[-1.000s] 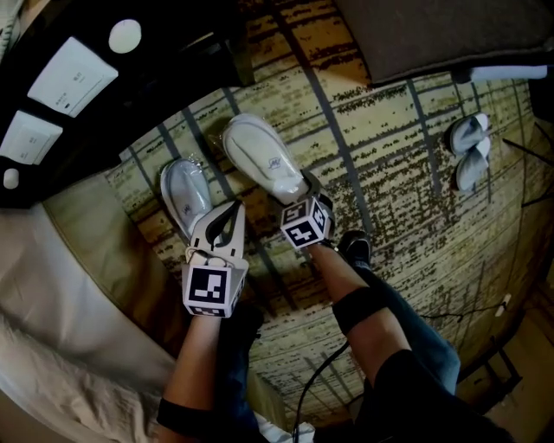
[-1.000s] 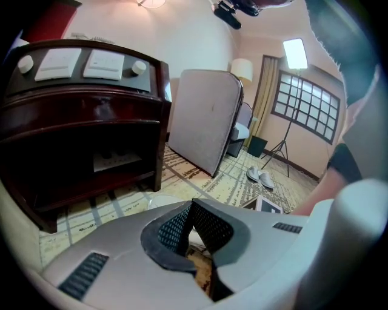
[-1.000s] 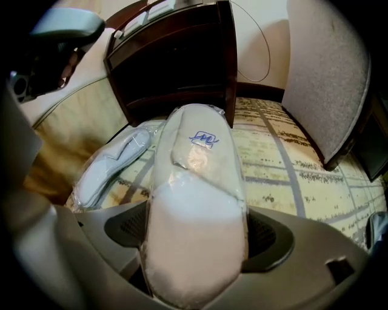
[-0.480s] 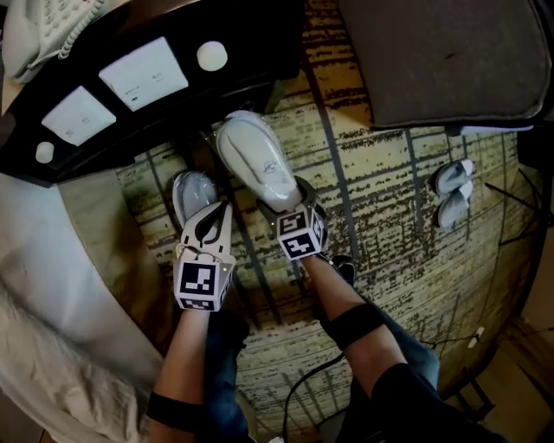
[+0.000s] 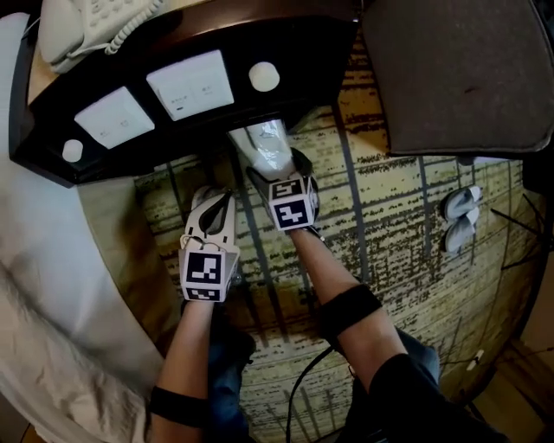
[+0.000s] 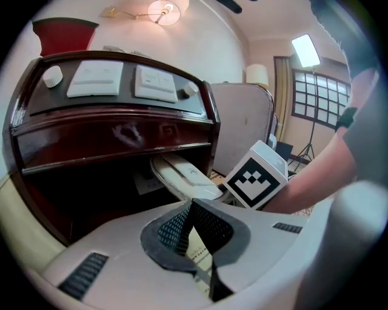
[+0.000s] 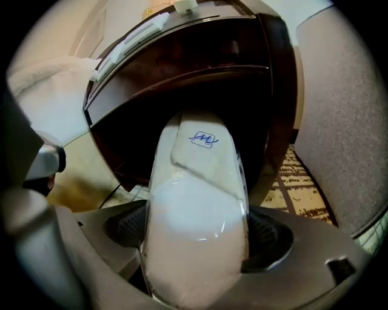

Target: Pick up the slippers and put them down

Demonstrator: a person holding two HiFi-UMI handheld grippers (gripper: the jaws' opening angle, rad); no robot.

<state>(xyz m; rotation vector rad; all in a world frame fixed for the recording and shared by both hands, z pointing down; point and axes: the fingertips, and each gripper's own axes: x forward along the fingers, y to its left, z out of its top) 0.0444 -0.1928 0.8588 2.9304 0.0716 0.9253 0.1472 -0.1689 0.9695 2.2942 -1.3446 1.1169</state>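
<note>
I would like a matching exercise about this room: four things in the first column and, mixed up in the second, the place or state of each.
1 left gripper
2 right gripper
3 telephone
4 pair of slippers

a on the carpet
b jaws shut, empty
c on top of the nightstand
d jaws on a wrapped slipper

Pairs: 1-b, 2-d, 3-c, 4-a

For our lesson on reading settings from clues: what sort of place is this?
Probably a hotel bedroom: a bedside cabinet with built-in switch panels, a telephone on it, and a plastic-wrapped slipper.
</note>
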